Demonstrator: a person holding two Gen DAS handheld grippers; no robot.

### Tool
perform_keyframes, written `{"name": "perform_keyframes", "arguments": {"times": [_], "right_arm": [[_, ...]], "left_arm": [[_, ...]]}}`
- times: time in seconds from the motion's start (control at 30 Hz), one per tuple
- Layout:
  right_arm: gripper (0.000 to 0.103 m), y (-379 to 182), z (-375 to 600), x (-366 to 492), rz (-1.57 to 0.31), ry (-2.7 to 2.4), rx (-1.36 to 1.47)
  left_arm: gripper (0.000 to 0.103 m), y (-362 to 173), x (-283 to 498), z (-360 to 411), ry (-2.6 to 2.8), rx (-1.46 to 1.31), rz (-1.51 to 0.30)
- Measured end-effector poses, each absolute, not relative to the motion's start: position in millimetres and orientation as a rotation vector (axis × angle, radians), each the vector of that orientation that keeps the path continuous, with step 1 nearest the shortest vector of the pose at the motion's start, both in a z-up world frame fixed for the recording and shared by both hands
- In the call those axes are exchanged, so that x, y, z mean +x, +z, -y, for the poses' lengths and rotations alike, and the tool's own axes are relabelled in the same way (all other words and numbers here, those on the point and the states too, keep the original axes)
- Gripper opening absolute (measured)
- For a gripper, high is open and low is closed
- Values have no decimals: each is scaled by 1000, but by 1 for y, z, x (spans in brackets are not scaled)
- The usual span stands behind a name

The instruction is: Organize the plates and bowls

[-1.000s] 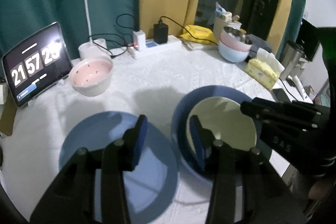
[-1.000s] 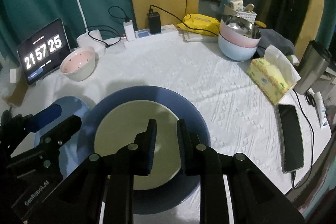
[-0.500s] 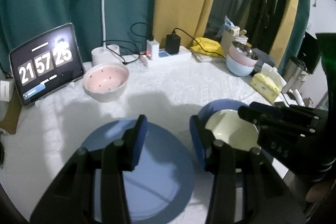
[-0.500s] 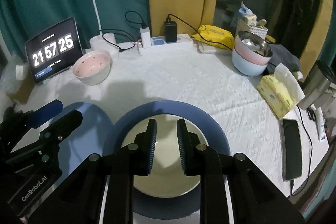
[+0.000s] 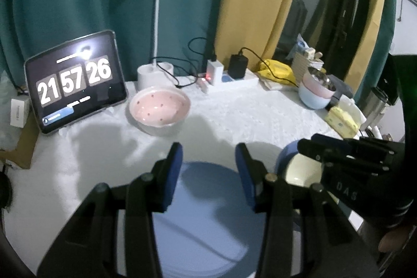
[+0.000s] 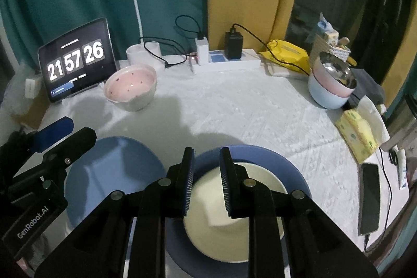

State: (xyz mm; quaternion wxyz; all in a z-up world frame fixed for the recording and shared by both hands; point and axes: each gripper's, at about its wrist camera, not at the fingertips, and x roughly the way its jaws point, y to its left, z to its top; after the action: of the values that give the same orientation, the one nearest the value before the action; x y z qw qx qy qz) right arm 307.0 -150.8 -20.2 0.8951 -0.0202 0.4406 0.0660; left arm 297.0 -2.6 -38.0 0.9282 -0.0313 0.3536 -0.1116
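Observation:
A flat blue plate [image 5: 203, 223] lies at the table's front, under my open, empty left gripper [image 5: 208, 168]; it also shows in the right wrist view [image 6: 114, 173]. To its right a cream plate [image 6: 234, 215] lies on a larger blue plate [image 6: 294, 173]. My right gripper [image 6: 207, 173] hovers above them, jaws a little apart, holding nothing. A pink dotted bowl [image 5: 159, 112] stands behind, also in the right wrist view [image 6: 131, 87]. Stacked pink and light blue bowls [image 6: 329, 85] with a steel one on top stand far right.
A tablet clock [image 5: 75, 80], a white desk lamp [image 5: 156, 17] and a power strip with chargers [image 5: 229, 77] line the back edge. A yellow tissue pack [image 6: 358, 134], a phone [image 6: 368, 197] and a steel cup stand at the right edge. A white cloth [image 6: 234, 106] covers the table.
Both grippers have pulled back and risen, so the plates sit lower and smaller in view. The left gripper's jaws have not changed. The clock has gone from 25 to 26.

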Motion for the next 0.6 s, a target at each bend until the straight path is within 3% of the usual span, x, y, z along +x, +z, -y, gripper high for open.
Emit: {"name": "perform_keyframes", "arguments": {"times": [0.6], "right_arm": [[21, -22, 106, 350, -923, 191, -85]], "left_arm": [[44, -39, 329, -48, -148, -91, -716]]}}
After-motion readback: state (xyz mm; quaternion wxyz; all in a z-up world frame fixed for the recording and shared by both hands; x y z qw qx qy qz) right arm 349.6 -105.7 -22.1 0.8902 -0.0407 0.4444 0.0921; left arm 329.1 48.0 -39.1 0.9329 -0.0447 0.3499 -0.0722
